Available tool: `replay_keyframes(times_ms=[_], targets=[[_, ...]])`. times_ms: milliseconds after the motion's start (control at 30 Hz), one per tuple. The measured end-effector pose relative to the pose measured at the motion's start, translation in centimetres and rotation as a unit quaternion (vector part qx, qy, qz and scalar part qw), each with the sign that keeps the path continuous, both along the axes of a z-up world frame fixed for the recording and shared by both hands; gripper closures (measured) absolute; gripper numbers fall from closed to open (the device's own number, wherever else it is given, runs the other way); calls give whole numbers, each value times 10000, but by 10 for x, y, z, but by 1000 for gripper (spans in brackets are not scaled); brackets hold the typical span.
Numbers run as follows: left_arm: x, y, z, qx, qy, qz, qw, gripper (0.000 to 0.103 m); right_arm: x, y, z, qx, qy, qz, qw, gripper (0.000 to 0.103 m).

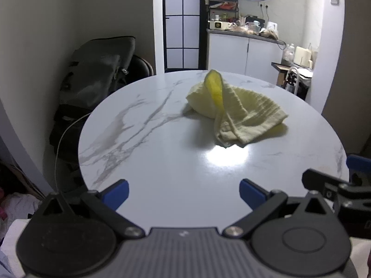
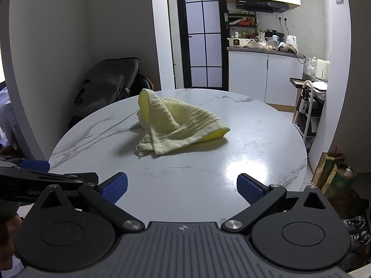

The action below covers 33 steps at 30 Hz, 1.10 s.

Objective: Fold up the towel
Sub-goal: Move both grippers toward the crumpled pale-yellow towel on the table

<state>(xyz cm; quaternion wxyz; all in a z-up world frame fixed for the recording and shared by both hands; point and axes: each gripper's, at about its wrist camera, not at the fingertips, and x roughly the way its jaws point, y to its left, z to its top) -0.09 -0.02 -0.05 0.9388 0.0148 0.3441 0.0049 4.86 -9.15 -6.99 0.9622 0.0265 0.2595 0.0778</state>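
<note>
Yellow waffle-weave towel [image 2: 176, 125] lies crumpled on round marble table [image 2: 231, 173].

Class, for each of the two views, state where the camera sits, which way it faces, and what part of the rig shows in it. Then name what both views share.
Left wrist: sits on the left gripper, facing forward across the table to the towel; right gripper shows at its right edge.
Right wrist: sits on the right gripper, facing the towel; left gripper at its left edge.
Shared: crumpled yellow towel, marble table, dark bag, kitchen counter.

Towel [image 2: 178, 125] underside hidden; kitchen counter [image 2: 264, 46] clutter too small to ID.
</note>
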Motion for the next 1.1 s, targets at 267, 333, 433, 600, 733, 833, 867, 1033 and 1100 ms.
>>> replay_keyframes(times_ms=[267, 333, 433, 600, 733, 833, 867, 1033, 1100], targets=[[-5, -1, -3, -31, -134, -86, 9999, 3, -4, -1, 2, 21, -89, 12, 10000, 1], [-4, 2, -4, -81, -97, -160, 9998, 4, -3, -4, 0, 134, -49, 69, 9999, 1], [-4, 10, -5, -154, -135, -260, 9995, 4, -4, -8, 0, 314, -79, 147, 9994, 1], [1, 16, -6, -254, -100, -304, 9992, 4, -6, -9, -1, 209, -177, 147, 9995, 1], [3, 20, -8, -299, -87, -254, 9992, 4, -7, -8, -1, 155, -221, 195, 9994, 1], [4, 20, -10, -305, -74, -228, 9992, 4, 1, -6, -3, 189, -60, 319, 9993, 1], [5, 21, -11, -311, -61, -231, 9992, 4, 2, -6, -3, 214, -35, 315, 9993, 1], [6, 22, -14, -269, -61, -265, 9993, 4, 7, -5, -5, 270, -17, 319, 9991, 1], [8, 24, -15, -310, -70, -249, 9992, 4, 10, -4, -6, 306, -4, 306, 9991, 1]])
